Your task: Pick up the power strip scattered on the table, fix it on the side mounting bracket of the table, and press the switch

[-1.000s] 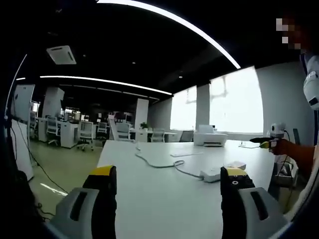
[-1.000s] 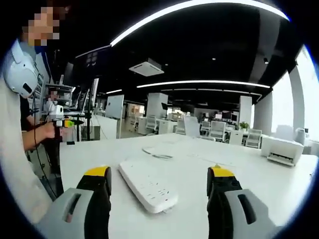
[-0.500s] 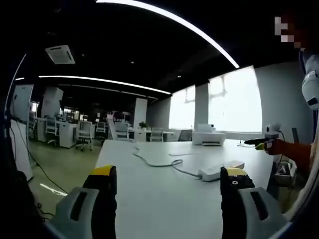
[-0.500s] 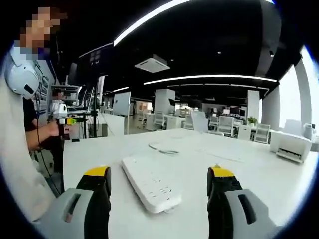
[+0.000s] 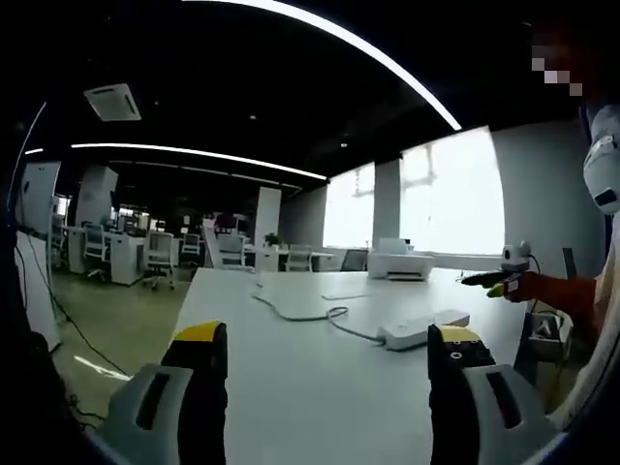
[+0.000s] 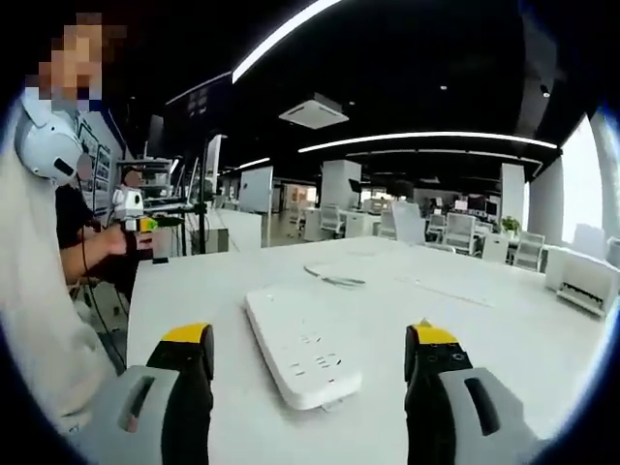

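Note:
A white power strip [image 6: 302, 345] lies flat on the white table [image 6: 504, 329], lengthwise between the jaws of my right gripper [image 6: 310, 341], which is open and a little short of it. In the left gripper view the same power strip [image 5: 421, 328] rests at the right, with its white cord [image 5: 300, 314] looping back across the table. My left gripper [image 5: 327, 339] is open and holds nothing; the strip lies just beyond its right jaw. The right gripper [image 5: 489, 282] shows at the far right in the person's hand, and the left gripper [image 6: 140, 225] appears at the left of the right gripper view.
A white printer [image 5: 399, 263] stands at the table's far side, also seen as a printer [image 6: 586, 281] at the right edge. The person's torso [image 6: 34, 320] is close on the left. Office desks and chairs [image 5: 126, 257] fill the room behind.
Both views have shifted slightly with the hands. The power strip looks a little nearer and larger in the right gripper view. Both grippers stay open.

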A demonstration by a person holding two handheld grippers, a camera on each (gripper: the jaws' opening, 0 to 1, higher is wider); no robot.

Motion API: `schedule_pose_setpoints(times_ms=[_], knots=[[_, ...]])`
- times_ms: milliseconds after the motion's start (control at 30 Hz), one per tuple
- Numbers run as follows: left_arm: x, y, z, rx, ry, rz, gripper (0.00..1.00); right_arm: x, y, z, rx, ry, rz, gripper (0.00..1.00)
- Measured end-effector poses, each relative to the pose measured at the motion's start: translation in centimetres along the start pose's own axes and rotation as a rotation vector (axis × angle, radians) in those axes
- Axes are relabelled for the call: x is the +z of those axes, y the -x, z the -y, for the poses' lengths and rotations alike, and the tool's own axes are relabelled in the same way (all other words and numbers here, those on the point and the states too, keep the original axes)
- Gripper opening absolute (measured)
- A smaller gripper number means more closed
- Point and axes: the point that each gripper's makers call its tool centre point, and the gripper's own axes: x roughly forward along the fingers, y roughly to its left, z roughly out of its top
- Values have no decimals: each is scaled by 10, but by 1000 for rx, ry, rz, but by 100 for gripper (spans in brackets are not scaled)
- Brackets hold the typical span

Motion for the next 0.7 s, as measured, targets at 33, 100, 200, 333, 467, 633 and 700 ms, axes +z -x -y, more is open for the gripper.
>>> schedule_pose_setpoints(times_ms=[33, 100, 200, 333, 467, 633, 700], knots=[[0, 0, 0, 0, 0, 0, 88, -1, -1, 0, 2, 1, -3, 77], [1, 0, 0, 0, -1, 1, 88, -3, -3, 0, 6, 1, -8, 77], [3, 1, 0, 1, -3, 4, 88, -5, -6, 1, 12, 0, -14, 77], [3, 1, -1, 2, -3, 3, 88, -8, -10, 2, 20, 0, -24, 78], [2, 0, 0, 0, 0, 1, 88, -11, -15, 3, 36, -8, -38, 78], [-1, 0, 0, -2, 7, -1, 88, -19, -20, 5, 61, -8, -70, 78], [-2, 0, 1, -5, 8, -3, 88, -23, -22, 5, 68, -10, -81, 78]])
